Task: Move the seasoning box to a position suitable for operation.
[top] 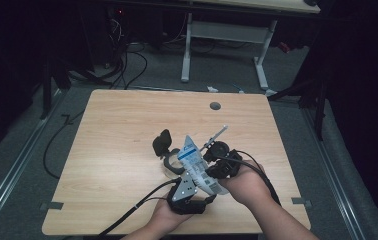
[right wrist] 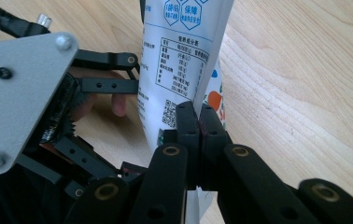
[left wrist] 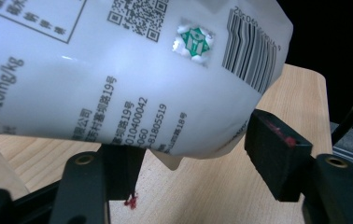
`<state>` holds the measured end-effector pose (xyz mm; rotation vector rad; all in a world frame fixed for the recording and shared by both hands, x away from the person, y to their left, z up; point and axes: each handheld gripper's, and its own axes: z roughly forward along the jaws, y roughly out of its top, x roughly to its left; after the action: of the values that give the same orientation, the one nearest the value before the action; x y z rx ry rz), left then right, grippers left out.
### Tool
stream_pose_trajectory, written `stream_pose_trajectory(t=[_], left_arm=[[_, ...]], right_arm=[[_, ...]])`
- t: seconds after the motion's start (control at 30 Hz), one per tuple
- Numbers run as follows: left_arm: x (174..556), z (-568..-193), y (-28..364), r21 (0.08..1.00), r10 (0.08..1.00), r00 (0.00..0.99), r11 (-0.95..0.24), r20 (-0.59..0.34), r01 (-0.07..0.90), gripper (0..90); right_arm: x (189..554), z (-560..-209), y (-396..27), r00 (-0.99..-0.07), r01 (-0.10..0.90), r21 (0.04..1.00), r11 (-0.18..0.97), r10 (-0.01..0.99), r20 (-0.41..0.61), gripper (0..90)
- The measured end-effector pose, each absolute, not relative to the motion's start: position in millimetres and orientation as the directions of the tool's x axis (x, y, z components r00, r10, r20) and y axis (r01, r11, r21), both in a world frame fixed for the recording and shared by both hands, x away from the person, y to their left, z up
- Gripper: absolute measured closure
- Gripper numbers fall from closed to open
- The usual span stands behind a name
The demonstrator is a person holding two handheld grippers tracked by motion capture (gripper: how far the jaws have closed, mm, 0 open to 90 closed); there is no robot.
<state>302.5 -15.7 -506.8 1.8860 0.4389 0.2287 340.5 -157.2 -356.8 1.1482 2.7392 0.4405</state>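
Right gripper view: right gripper pinches the white pouch, frame centre. Left gripper gapes around its bottom, pads clear.

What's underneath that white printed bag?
Under the white printed bag lies bare wooden table, with the left gripper jaws open either side. The bag's contents are hidden.

Bright lit tabletop, dark dim surroundings
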Motion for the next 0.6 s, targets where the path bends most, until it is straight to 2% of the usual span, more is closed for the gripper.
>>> stream_pose_trajectory(t=[0.1,0.6], left_arm=[[300.7,-507.0,-15.0,0.933,0.407,0.912,-0.311,-0.041,0.181,43.9],[290.9,-507.3,-14.8,0.933,0.424,0.906,-0.33,0.011,0.143,49.9]], right_arm=[[340.7,-357.7,-157.3,-0.696,0.679,0.309,0.666,0.718,-0.015,90.0],[342.0,-360.9,-154.9,-0.688,0.698,0.279,0.659,0.726,0.005,89.8]])
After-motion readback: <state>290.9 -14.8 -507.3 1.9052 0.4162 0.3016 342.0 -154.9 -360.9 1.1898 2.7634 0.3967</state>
